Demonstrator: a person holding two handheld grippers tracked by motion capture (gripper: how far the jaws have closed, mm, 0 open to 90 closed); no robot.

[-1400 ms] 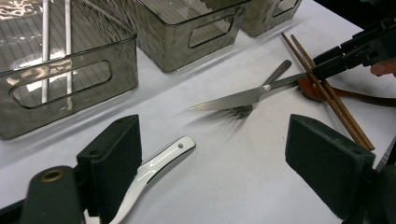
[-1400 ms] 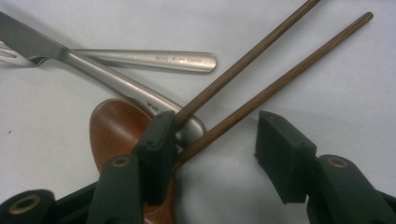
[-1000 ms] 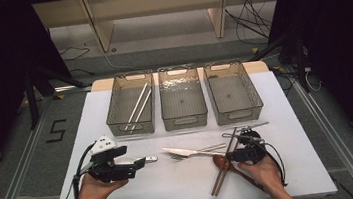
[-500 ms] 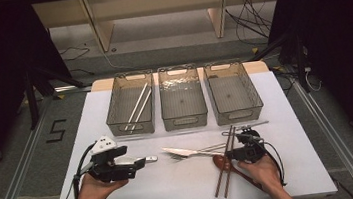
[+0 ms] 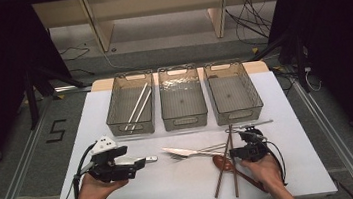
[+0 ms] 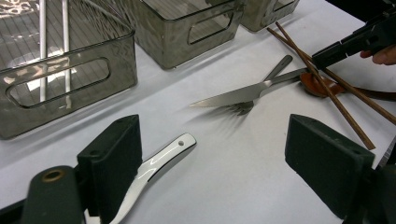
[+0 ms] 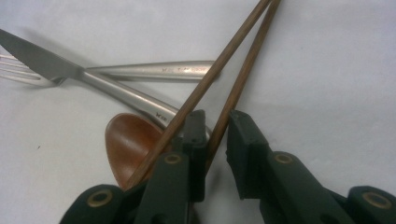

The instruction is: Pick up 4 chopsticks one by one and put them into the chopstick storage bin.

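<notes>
The right gripper [image 7: 215,135] has just been closing on the brown chopsticks [image 7: 224,70], jaws nearly together: one stick sits between the pads, the other crosses outside the left jaw. The sticks lie at five o'clock on the white table [image 5: 184,189], across the wooden spoon [image 7: 128,144], beside the knife [image 7: 93,77] and fork [image 7: 154,70]. At seven o'clock the left gripper [image 6: 215,158] stands wide open, empty, a steel handle [image 6: 156,163] beside one jaw.

Brown chopsticks [image 7: 224,84] run off the top edge; wooden spoon [image 7: 128,144] handle hidden behind the right gripper [image 7: 215,135] beside them.
</notes>
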